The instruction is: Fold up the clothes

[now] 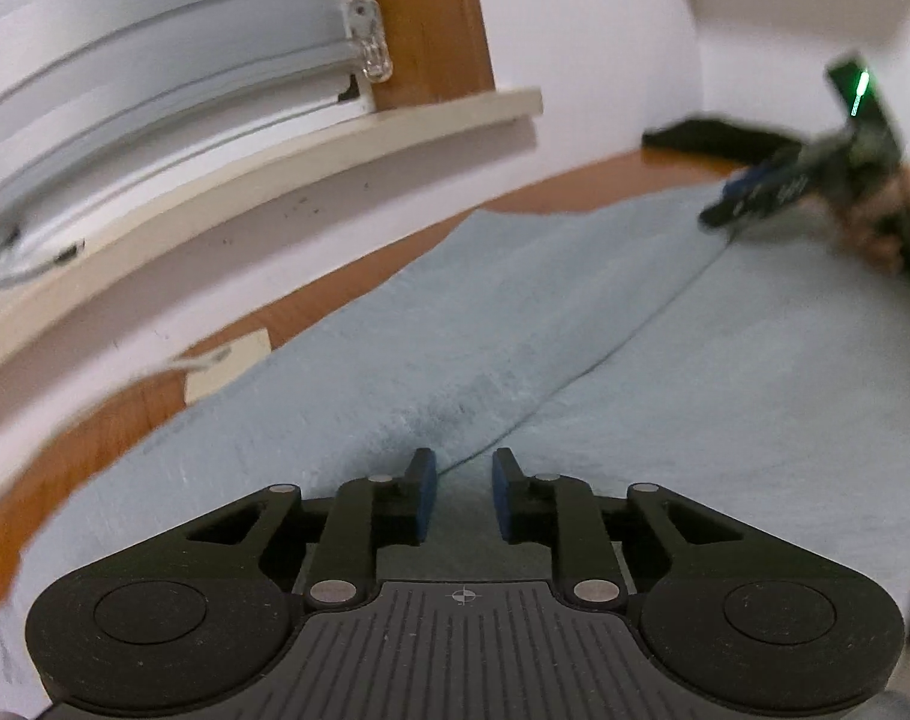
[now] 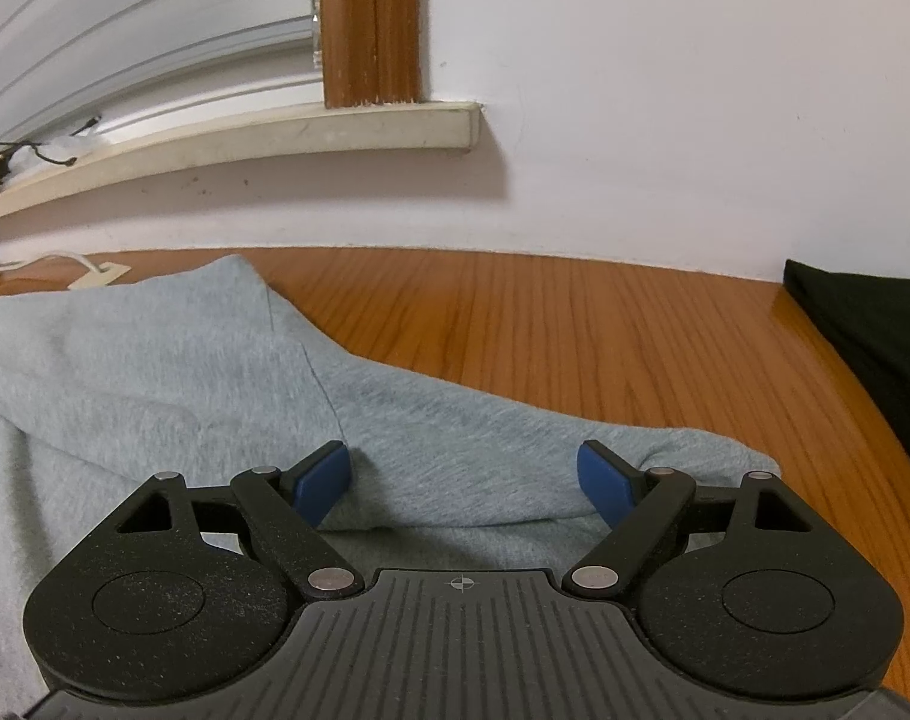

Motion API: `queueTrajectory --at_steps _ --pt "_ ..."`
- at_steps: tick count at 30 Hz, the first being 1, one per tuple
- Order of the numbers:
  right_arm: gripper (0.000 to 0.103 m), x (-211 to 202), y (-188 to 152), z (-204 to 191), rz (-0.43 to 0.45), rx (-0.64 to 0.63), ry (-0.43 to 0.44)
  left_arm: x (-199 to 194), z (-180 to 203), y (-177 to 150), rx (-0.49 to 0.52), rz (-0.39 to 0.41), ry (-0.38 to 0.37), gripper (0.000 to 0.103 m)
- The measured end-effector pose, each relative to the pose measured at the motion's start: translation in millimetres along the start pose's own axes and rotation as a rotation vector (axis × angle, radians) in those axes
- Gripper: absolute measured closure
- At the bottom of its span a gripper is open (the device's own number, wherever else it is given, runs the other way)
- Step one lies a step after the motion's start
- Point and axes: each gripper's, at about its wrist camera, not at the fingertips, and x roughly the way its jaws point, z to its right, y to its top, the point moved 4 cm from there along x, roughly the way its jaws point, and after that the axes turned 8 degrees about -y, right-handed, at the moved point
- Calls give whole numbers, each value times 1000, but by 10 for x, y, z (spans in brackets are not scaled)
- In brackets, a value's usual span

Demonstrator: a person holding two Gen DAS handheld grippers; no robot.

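One light grey garment [image 2: 155,360], of soft heathered knit, lies spread on a wooden table [image 2: 574,324], partly doubled over itself so that a long folded edge runs diagonally across it. A rounded fold of the cloth bulges up between the blue pads [image 2: 323,480] of the right gripper [image 2: 463,483], whose jaws stand wide apart just above it without pinching it. The left gripper [image 1: 463,495] hovers low over the same garment with only a narrow gap between its pads, the folded edge passing right beneath that gap; nothing is clamped. A black cloth [image 2: 874,348] lies near the wall at the table's far right, well apart from the grey one. A window sill [image 2: 245,138] juts from the white wall above
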Motion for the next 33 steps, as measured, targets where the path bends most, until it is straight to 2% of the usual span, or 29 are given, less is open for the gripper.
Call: queueTrajectory --at_steps 4,8,10,11,19,23,27,30,33 --pt "21 3 -1 -2 -1 1 0 62 39 49 41 0 26 76" --pt "21 5 1 0 -2 4 3 116 103 100 113 -11 54 77" --pt "21 2 0 1 -1 4 3 142 111 128 109 -19 31 100" --pt "21 1 -1 1 -1 4 2 140 101 139 100 -21 20 103" --pt "21 -1 -1 -1 -3 7 3 -228 93 264 89 33 4 103" --pt "21 2 -1 0 -4 7 2 -532 176 350 72 75 -61 103" --pt "21 9 0 -2 -7 6 3 -573 242 306 85 52 -55 103" --pt "21 14 1 0 -9 6 4 -416 222 233 81 18 -33 96" --pt "21 16 1 2 -8 7 5 -273 228 230 107 6 -23 79"
